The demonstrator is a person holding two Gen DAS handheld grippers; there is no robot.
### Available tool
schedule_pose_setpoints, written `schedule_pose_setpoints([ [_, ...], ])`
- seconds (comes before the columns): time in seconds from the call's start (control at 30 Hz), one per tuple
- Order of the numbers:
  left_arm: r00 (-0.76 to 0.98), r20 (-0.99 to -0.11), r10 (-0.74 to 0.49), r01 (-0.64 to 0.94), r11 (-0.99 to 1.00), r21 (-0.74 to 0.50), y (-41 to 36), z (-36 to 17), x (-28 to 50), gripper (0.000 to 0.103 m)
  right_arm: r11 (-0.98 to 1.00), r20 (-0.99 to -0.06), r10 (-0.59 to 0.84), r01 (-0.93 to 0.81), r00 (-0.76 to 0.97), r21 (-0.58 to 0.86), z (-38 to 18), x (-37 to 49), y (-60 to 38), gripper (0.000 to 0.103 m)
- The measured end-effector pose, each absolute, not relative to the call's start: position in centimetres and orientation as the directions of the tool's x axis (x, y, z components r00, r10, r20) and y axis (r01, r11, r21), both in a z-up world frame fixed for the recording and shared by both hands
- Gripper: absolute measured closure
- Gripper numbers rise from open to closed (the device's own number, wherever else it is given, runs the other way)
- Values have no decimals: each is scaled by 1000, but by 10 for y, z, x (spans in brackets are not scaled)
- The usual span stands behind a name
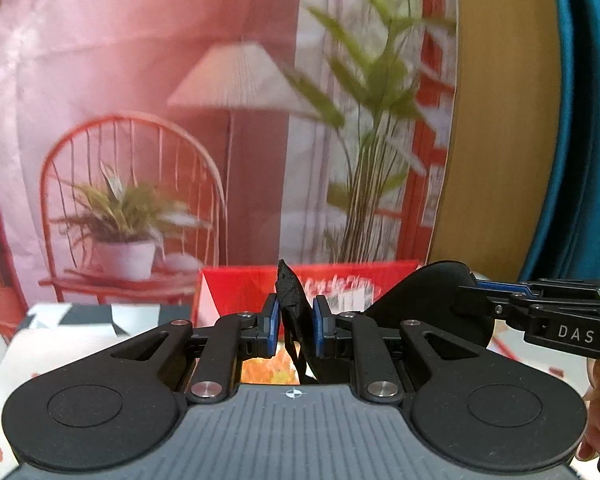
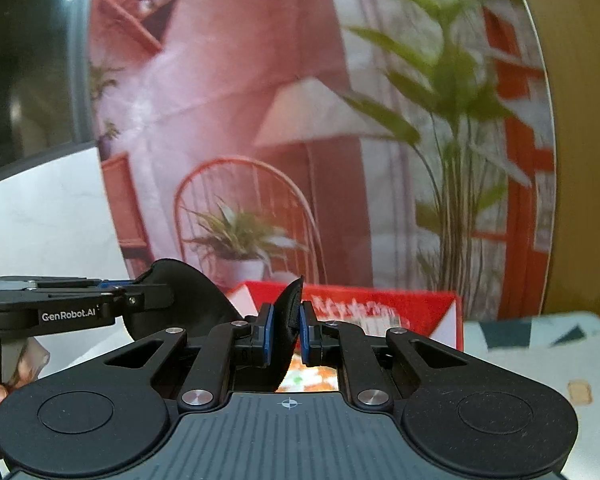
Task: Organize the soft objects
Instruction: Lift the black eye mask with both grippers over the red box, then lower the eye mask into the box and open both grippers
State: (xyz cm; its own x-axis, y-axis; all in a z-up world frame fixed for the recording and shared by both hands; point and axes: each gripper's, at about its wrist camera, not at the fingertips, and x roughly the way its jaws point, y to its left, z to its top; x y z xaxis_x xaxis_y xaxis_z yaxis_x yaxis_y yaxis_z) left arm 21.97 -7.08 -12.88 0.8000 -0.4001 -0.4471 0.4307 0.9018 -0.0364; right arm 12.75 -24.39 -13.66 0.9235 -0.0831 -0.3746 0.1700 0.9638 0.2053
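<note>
Black soft eye mask, carrying step: strap end clamped in the left gripper, padded edge clamped in the right gripper, held above the bench; a place to set it down is judged to be needed next.

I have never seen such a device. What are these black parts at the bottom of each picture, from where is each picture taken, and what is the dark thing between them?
These are no robot arms. A person holds a hand tool in each hand, and each tool has two-finger tongs with blue pads. A camera on each tool looks forward along its fingers, so one picture comes from the left tool and one from the right.

The left tongs and the right tongs are both shut on one black soft item, perhaps an eye mask; the left seems to pinch its strap. Each tool also shows at the edge of the other's picture.

Behind stand a red box and a large printed backdrop showing a chair, lamp and plants. A patterned cloth covers the surface.
</note>
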Motion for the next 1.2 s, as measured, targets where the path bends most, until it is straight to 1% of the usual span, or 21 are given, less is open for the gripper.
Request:
schedule_pose_setpoints([
  [0.07,773,-508,-380,425,905,-29,-75,-140,233,85,955,-417,-76,187,906,231,-151,137,-251,91],
  [0.17,716,-592,-369,425,904,-50,-80,-158,249,85,944,-482,-51,200,875,263,-169,149,-258,91],
  [0.3,662,-660,-356,436,899,-47,-83,-178,259,85,936,-554,-20,210,833,282,-189,164,-260,91],
  [0.43,638,-678,-366,449,891,-58,-81,-187,265,85,922,-585,-6,230,811,310,-202,169,-264,91],
  [0.63,634,-685,-358,454,890,-45,-82,-189,267,83,911,-595,-13,255,804,324,-207,165,-268,90],
  [0.67,636,-684,-357,455,890,-42,-82,-187,267,81,910,-595,-22,262,803,321,-207,164,-269,86],
  [0.7,635,-684,-358,454,890,-44,-81,-185,266,70,910,-595,-37,273,803,312,-206,163,-269,80],
  [0.73,634,-682,-365,456,889,-53,-79,-183,265,51,910,-594,-52,283,803,302,-205,161,-268,77],
  [0.77,634,-676,-375,458,887,-63,-77,-181,264,42,911,-588,-66,289,806,294,-204,158,-267,71],
  [0.8,639,-668,-382,456,887,-71,-74,-179,262,32,911,-580,-82,297,810,286,-203,154,-266,63],
  [0.83,646,-660,-383,454,888,-72,-71,-177,259,30,911,-573,-95,303,814,279,-201,150,-266,57],
  [0.87,651,-654,-384,453,889,-71,-69,-175,256,29,912,-565,-113,311,817,267,-199,147,-264,42],
  [0.9,654,-651,-385,453,889,-70,-67,-173,253,27,914,-555,-137,320,821,249,-197,142,-262,33],
  [0.93,657,-650,-382,451,890,-67,-65,-171,250,22,916,-544,-151,323,826,236,-195,138,-260,31],
  [0.97,662,-647,-377,445,893,-65,-62,-170,246,19,918,-534,-159,324,830,230,-194,133,-259,24],
  [1.0,670,-641,-374,438,897,-66,-58,-168,241,13,918,-531,-164,326,831,227,-194,130,-258,13],
  [1.03,677,-633,-376,432,899,-71,-54,-167,236,8,917,-527,-169,329,833,225,-193,126,-257,9],
  [1.1,685,-624,-377,421,903,-84,-47,-165,225,5,921,-508,-161,313,846,231,-193,116,-254,1],
  [1.2,689,-624,-369,393,913,-106,-37,-166,206,3,934,-489,-153,287,859,212,-193,101,-245,0],
])
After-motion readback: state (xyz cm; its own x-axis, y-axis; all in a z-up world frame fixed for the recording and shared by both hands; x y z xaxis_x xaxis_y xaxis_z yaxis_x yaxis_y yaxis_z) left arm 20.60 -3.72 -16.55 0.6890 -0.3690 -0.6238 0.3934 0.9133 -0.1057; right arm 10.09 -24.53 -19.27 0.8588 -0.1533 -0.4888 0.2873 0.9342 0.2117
